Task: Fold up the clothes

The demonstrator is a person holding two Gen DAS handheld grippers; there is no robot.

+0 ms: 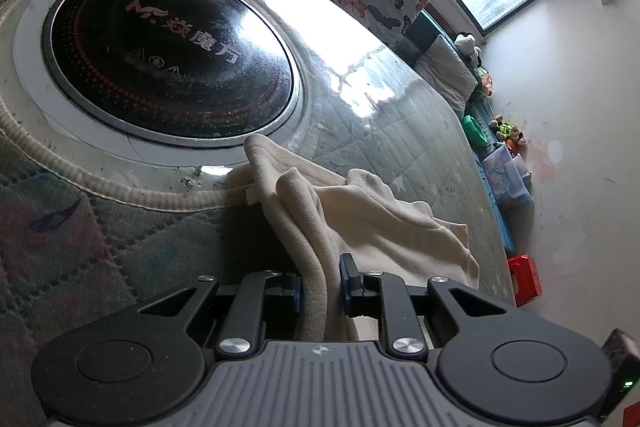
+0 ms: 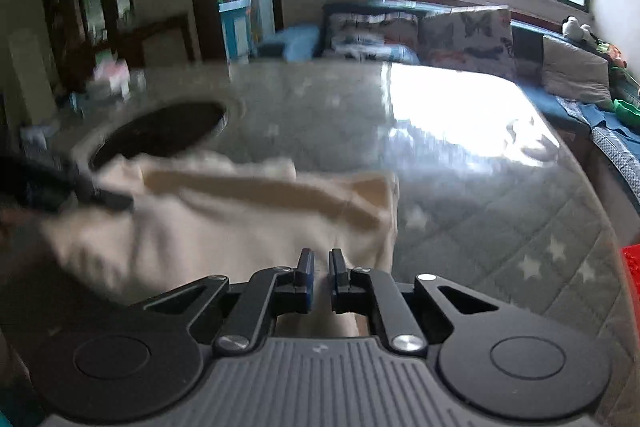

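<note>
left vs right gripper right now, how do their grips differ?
The left gripper has a thick bunched fold of the cream garment filling a wider gap between its fingers; the right gripper is almost closed, with only a narrow slit, over the garment's near edge. The left wrist view is sharp, the right one motion-blurred, so whether the right pinches cloth is unclear. Both are black, blue-padded grippers at the same garment on the quilted table cover.

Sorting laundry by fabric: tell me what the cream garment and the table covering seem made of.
Cream garment: likely soft fleece or brushed cotton knit, matte and fuzzy, draping in thick folds. Table covering: quilted grey star-print fabric, apparently under clear glossy plastic, judging by the strong window glare.
</note>
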